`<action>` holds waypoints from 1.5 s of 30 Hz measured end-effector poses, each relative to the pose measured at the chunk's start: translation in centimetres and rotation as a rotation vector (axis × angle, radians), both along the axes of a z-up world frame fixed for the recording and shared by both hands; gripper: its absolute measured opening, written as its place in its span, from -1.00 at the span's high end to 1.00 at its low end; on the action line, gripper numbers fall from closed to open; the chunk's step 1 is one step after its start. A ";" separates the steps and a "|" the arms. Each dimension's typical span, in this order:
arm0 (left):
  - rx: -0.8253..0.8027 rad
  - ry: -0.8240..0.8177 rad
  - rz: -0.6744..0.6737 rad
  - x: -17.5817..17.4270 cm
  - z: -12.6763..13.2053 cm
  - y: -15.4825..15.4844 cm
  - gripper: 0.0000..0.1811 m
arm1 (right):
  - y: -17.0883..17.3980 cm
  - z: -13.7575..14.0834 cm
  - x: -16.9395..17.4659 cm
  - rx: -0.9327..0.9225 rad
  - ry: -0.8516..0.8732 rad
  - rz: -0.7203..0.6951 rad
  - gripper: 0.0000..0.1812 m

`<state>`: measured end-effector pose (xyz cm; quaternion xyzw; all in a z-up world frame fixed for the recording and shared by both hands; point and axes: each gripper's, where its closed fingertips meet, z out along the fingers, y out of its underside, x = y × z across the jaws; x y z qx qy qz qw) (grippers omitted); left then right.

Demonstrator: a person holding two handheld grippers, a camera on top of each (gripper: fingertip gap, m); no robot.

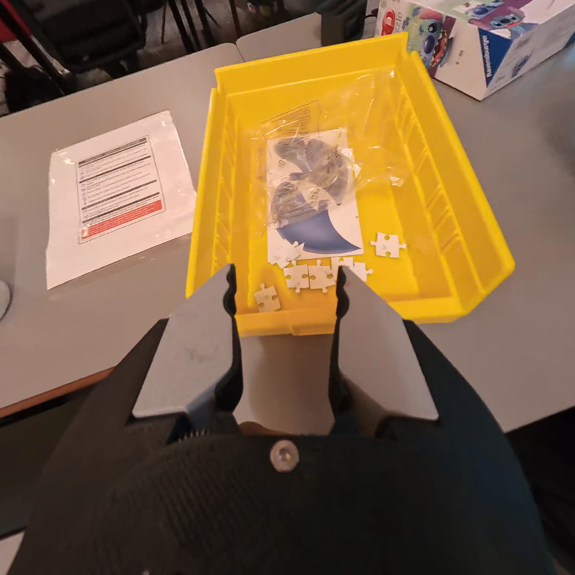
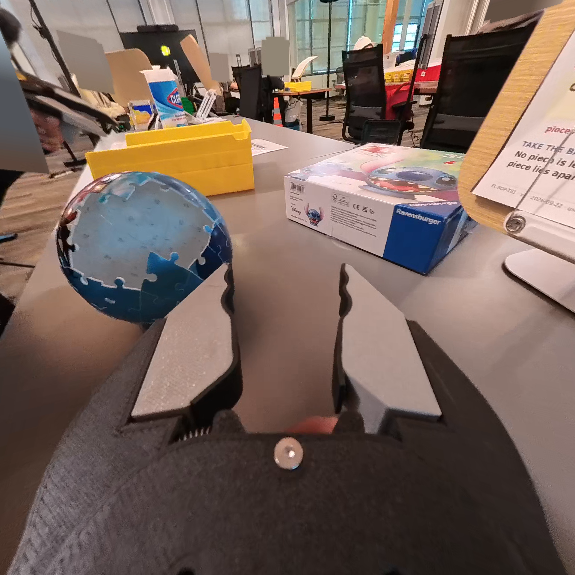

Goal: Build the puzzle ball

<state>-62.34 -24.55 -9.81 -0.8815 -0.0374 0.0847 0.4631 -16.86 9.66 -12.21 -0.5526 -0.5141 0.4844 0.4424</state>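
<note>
Left claw (image 1: 285, 273) spread wide and empty, hanging over the near end of a yellow bin (image 1: 448, 174) on the grey desk (image 1: 93, 326). Loose white puzzle pieces (image 1: 311, 276) scattered face-down on the bin floor just past the fingertips, one (image 1: 267, 298) between the tips, another (image 1: 387, 245) off to the right. Farther back in the bin, a clear plastic bag (image 1: 314, 174) with blue parts inside, lying on a white card with a blue curved shape (image 1: 326, 242). Left of the bin, a sleeved printed sheet (image 1: 121, 193) with black and red bands; print too blurred to read. At top right, the corner of a puzzle box (image 1: 504, 46) with a brand name down its blue edge.

Right claw (image 2: 286, 270) likewise released, nothing between the fingers, only bare desk (image 2: 286, 249) ahead. Half-built puzzle ball (image 2: 143, 245) just left of the left finger and partly behind it; contact not clear. Blue shell with a large unfilled grey patch facing the camera. Well beyond the ball, the yellow bin (image 2: 174, 168) seen side-on; to the right, the puzzle box (image 2: 382, 199) lying flat, cartoon creature on the lid, brand name and safety marks on its sides. At far right, a stand-up sign with printed text (image 2: 529, 155). Behind the bin, a wipes tub (image 2: 166, 99) bearing a brand logo.

Ball seen only from the right claw; pieces, bag and card only from the left.
</note>
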 end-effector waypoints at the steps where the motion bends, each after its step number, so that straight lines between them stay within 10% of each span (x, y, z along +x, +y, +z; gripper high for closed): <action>1: -0.013 0.000 -0.003 -0.3 -0.2 0.5 0.33 | 0.1 0.1 0.1 -0.009 0.008 -0.002 0.29; 15: -0.018 0.192 0.210 -6.5 0.9 2.1 0.42 | 1.1 0.8 0.3 0.053 0.057 -0.067 0.41; 24: 0.012 0.134 0.118 -5.0 0.6 3.3 0.47 | 1.2 0.5 -0.1 0.061 0.036 -0.067 0.42; 45: -0.712 0.103 -0.074 -1.8 -8.9 3.1 0.57 | -0.1 0.5 -0.3 0.081 0.033 -0.002 0.47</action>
